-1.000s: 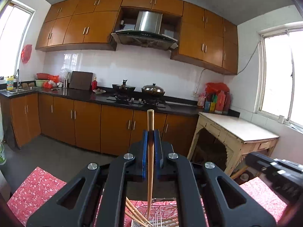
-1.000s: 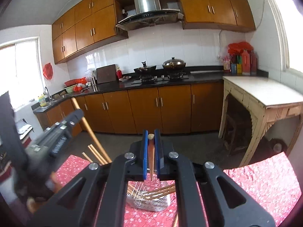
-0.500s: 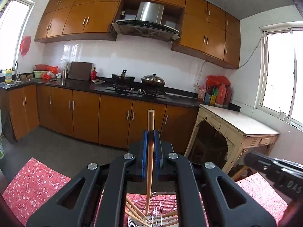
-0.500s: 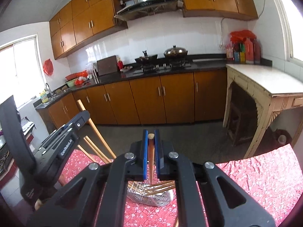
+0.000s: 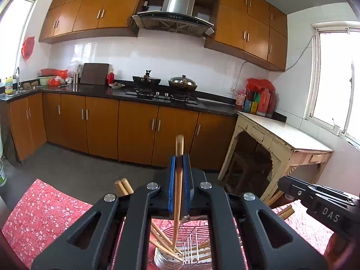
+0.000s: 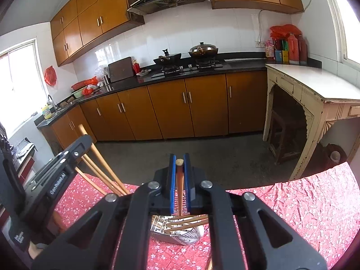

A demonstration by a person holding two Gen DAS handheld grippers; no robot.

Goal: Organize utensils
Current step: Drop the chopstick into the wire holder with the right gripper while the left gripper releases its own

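Holding one light, stiff, smooth wooden chopstick (image 5: pixel 177 193) mid-shaft in my left gripper (image 5: pixel 179 157), tip inside the perforated steel utensil basket (image 5: pixel 171 257); my right gripper (image 6: pixel 179 157) has just been loosening around another chopstick (image 6: pixel 179 189) above that basket.

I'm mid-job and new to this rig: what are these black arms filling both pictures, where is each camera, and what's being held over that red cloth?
Each picture comes from a fisheye camera mounted on a hand-held gripper, looking forward along its jaws. The black bars are the gripper's own frame.

In the left wrist view, the left gripper has its blue-edged jaws shut on a wooden chopstick whose lower end reaches into a metal utensil holder that already contains several chopsticks.

In the right wrist view, the right gripper has another chopstick between its jaws, which have just been opening.

The holder stands on a red flowered cloth. Each gripper also shows at the edge of the other's view.
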